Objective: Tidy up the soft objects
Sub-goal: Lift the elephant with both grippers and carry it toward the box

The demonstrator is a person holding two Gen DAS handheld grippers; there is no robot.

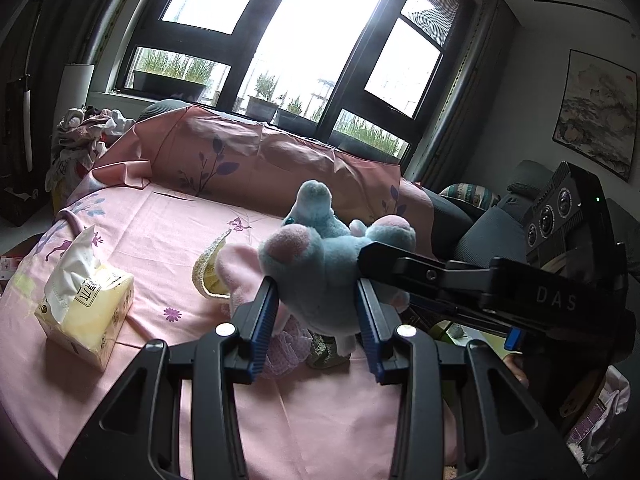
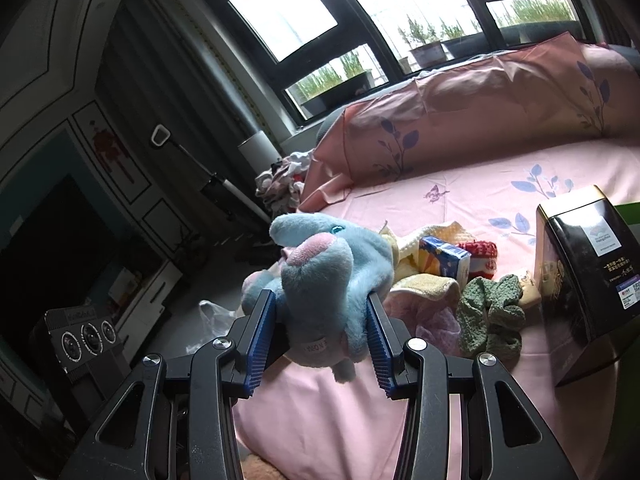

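Note:
A blue and pink plush toy (image 1: 320, 256) hangs just above the pink bed sheet (image 1: 168, 216), held from two sides. In the left wrist view my left gripper (image 1: 316, 290) is shut on its lower body, the blue pads pressing into the fur. My right gripper (image 1: 386, 280) comes in from the right and clamps the same toy. In the right wrist view the plush toy (image 2: 332, 272) sits between the pads of the right gripper (image 2: 320, 300), its snout pointing left. Beneath it lie a pink cloth (image 1: 236, 276), a purple scrunchie (image 1: 284, 348) and a green scrunchie (image 2: 492, 320).
A tissue pack (image 1: 88, 296) lies on the sheet at the left. A black box (image 2: 584, 280) stands at the right, with a small blue packet (image 2: 444, 260) and a yellow towel (image 2: 424, 284) beside it. Pink pillows (image 1: 256, 152) line the window side. Clothes (image 1: 80, 132) are heaped off the bed.

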